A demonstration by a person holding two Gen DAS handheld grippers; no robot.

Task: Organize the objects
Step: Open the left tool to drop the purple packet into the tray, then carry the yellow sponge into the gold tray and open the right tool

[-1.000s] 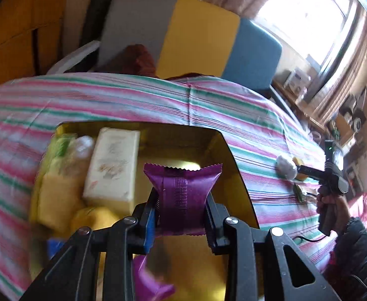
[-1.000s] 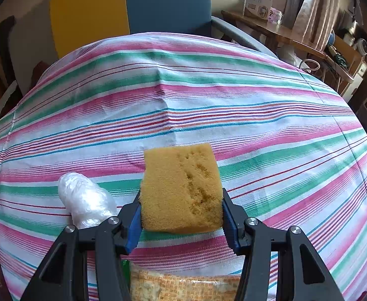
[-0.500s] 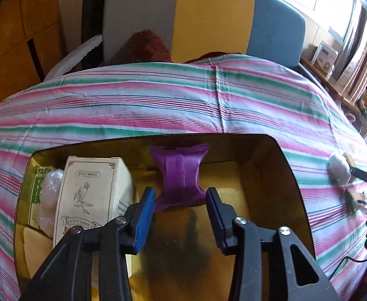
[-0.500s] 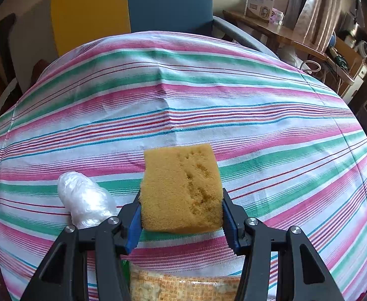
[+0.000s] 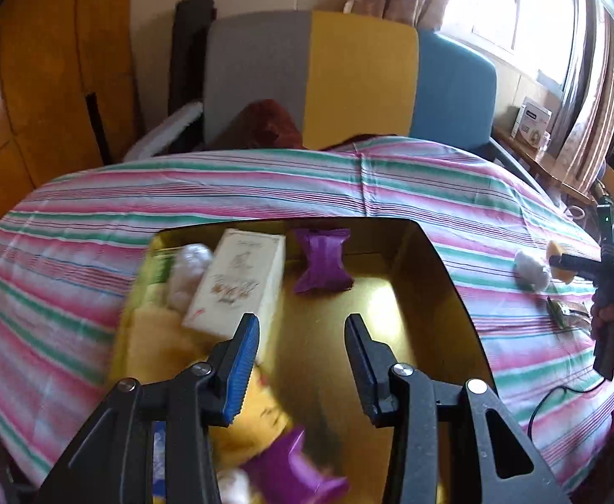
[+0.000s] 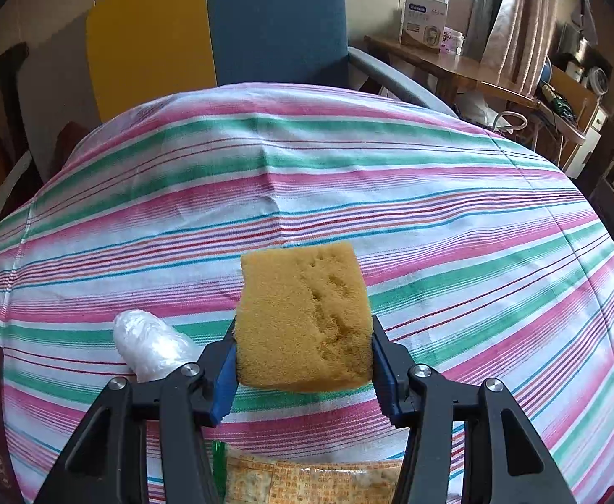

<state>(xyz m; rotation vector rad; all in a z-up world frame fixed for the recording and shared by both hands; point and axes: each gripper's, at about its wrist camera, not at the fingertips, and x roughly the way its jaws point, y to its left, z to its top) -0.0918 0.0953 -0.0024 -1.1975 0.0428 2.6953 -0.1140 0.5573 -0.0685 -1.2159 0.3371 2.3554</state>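
A gold tray (image 5: 445, 269) lies on the striped tablecloth (image 5: 265, 185). At its far end rests a purple packet (image 5: 323, 266), beside a cream box (image 5: 240, 281) and a white wrapped bundle (image 5: 189, 269). My left gripper (image 5: 303, 336) hovers open over the tray with nothing between its fingers. A second purple packet (image 5: 290, 470) shows blurred below it. My right gripper (image 6: 303, 361) is shut on a yellow sponge (image 6: 303, 315) above the cloth. A white plastic bundle (image 6: 151, 344) lies just to its left, and a printed snack packet (image 6: 307, 483) lies under it.
A chair with a grey, yellow and blue back (image 5: 349, 80) stands behind the table. A wooden side table (image 6: 454, 63) carries a white carton (image 6: 424, 17) at the right. A black cable (image 5: 559, 399) trails over the cloth near the person's hand (image 5: 613, 319).
My left gripper let go of the purple packet, which now lies at the tray's far end, and drew back from it. The right gripper kept still with the sponge.
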